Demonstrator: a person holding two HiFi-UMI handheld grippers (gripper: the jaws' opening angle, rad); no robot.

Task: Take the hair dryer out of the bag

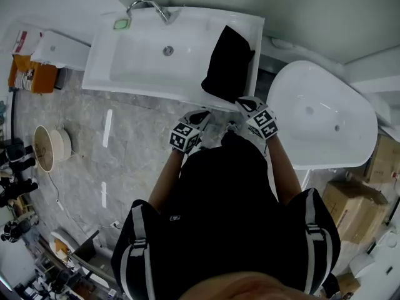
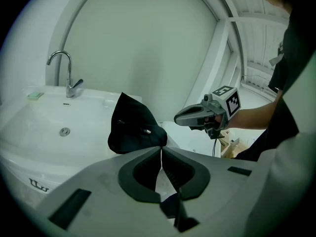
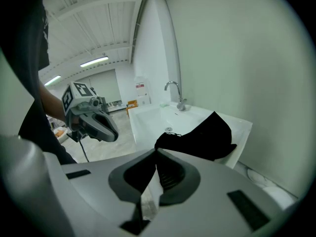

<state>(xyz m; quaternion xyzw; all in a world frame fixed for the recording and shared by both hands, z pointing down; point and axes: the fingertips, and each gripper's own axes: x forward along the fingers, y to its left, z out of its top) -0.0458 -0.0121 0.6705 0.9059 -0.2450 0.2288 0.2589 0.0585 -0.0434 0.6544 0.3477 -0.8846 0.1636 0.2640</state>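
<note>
Your left gripper (image 2: 161,148): jaws pressed together, empty, just short of the bag (image 2: 133,125). Bag slumps on the sink's (image 1: 187,14) right rim. Dryer not visible, presumably inside. Right gripper (image 3: 157,151): jaws together, empty. Both likely placed to flank the bag.

White rectangular basin (image 1: 125,67) against the wall. Chrome gooseneck tap (image 1: 149,6) on the back rim, drain (image 1: 167,50) mid-bowl, small green pad (image 1: 120,24) at the rear left corner. White oval tub (image 1: 325,117) just beside, right. Grey marbled floor (image 1: 119,149). Cardboard boxes (image 1: 353,208) near the tub's front. Round beige object (image 1: 47,147) well apart, far left.
</note>
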